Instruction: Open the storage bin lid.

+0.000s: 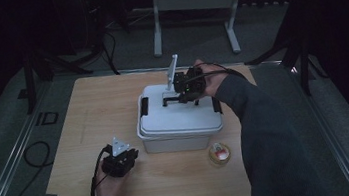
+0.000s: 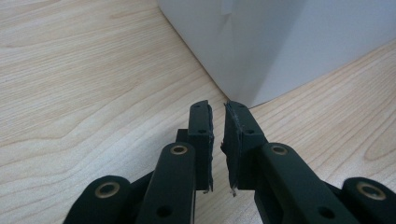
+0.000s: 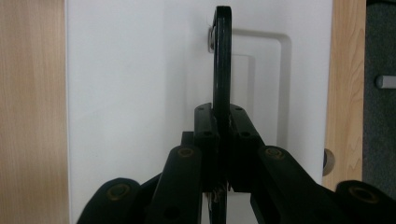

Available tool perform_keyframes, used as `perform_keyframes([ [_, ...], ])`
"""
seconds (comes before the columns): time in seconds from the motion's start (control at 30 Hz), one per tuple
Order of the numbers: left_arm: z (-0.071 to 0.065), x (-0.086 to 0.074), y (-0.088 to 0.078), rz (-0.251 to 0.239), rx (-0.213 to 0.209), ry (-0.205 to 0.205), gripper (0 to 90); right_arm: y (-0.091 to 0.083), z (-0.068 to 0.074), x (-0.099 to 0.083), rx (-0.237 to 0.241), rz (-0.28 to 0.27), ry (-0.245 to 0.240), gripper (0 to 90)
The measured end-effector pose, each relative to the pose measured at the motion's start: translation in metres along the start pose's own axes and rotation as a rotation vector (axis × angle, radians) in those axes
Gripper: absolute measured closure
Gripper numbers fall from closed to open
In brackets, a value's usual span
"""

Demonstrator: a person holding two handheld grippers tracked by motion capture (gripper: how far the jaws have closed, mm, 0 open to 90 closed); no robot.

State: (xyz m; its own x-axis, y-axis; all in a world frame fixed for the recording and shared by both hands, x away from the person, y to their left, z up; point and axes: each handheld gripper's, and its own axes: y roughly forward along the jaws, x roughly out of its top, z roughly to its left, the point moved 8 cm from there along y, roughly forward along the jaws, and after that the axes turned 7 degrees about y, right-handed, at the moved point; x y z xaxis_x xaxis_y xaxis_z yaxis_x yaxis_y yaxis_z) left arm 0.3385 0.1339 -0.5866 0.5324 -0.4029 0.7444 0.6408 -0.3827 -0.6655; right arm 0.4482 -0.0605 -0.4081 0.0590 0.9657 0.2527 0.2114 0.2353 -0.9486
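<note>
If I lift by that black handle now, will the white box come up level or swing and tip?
Probably fairly level: the right gripper clamps the black handle mid-lid on the white box. It may swing, since the handle looks hinged. Lid latches appear closed, so it likely stays on.

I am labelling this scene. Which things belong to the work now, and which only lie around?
In use:
- white plastic box with lid
- black carrying handle
- right gripper, shut on it

Lying about:
- small round yellow-red object
- left gripper, holding nothing

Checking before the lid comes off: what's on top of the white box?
On the box sits its lid; the right gripper clamps the lid's black handle. The contents are hidden.
</note>
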Motion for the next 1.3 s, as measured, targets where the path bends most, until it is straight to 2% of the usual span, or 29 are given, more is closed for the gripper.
perform_keyframes([
  [0.2, 0.000, 0.000, 0.000, 0.001, 0.000, 0.000, 81.2, -0.001, 0.000, -0.009, -0.003, -0.008, 0.001, 84.5],
  [0.97, -0.001, 0.000, 0.002, 0.001, -0.001, 0.001, 81.2, -0.014, -0.008, -0.042, -0.022, -0.022, 0.072, 84.5],
  [1.3, -0.002, 0.001, 0.003, 0.003, -0.005, 0.004, 81.1, -0.015, -0.012, -0.060, -0.026, -0.023, 0.103, 84.5],
])
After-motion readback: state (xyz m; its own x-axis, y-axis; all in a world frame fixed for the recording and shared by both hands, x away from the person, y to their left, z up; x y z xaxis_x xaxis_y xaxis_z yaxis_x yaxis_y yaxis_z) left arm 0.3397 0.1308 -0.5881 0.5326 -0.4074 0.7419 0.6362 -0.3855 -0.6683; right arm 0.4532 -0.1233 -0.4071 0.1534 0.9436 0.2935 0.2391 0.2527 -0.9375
